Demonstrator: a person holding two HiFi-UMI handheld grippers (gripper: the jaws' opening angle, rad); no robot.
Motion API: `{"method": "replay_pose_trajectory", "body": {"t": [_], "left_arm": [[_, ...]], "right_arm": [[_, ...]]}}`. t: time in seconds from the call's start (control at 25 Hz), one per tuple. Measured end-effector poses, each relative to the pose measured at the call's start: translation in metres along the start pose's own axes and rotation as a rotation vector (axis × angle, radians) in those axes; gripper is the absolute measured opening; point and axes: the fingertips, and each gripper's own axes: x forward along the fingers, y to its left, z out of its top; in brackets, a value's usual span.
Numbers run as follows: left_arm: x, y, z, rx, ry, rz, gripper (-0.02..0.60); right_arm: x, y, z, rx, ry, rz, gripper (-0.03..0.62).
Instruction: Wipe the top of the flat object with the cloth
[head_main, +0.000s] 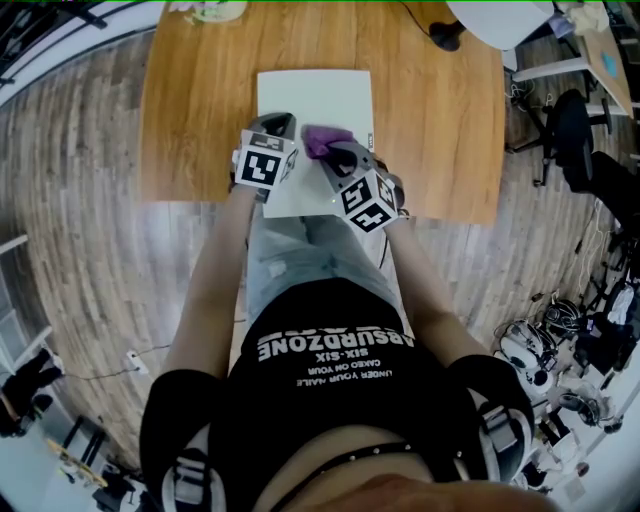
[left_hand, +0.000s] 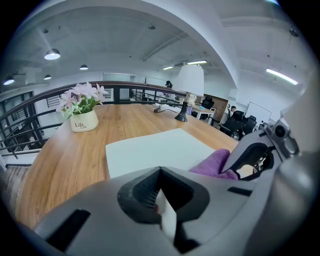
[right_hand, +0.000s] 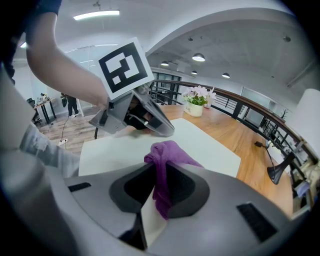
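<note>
The right gripper (right_hand: 161, 186) is clamped shut on a purple cloth (right_hand: 168, 152), which rests on the white board (head_main: 316, 105) near its near edge. The left gripper (left_hand: 159, 194) has its jaws together, tips at the board's near left corner. A pot (left_hand: 83, 120) holding flowers (left_hand: 83, 94) stands by the table's (head_main: 195, 120) far edge.

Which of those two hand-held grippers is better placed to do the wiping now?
Right. The right hand-held gripper is shut on the purple cloth, which sits over the white board. The left hand-held gripper is shut with no cloth in it, by the board's near left edge.
</note>
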Motion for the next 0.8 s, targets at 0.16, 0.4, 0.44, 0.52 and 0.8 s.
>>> {"method": "replay_pose_trajectory", "body": {"t": [0.16, 0.4, 0.44, 0.52, 0.8], "left_arm": [[-0.001, -0.001, 0.000, 0.001, -0.005, 0.003, 0.017], [-0.001, -0.001, 0.000, 0.002, -0.004, -0.001, 0.017], [-0.001, -0.001, 0.000, 0.004, -0.004, 0.001, 0.017], [0.000, -0.002, 0.001, 0.008, -0.003, 0.003, 0.017], [0.001, -0.003, -0.001, 0.013, 0.000, 0.005, 0.017]], "right_arm": [[-0.005, 0.009, -0.004, 0.003, 0.003, 0.007, 0.074], [-0.012, 0.021, -0.008, 0.025, -0.001, 0.018, 0.074], [-0.014, 0.023, -0.009, 0.028, -0.001, 0.023, 0.074], [-0.017, 0.027, -0.010, 0.033, 0.000, 0.031, 0.074], [-0.025, 0.041, -0.018, 0.056, 0.012, 0.061, 0.074]]}}
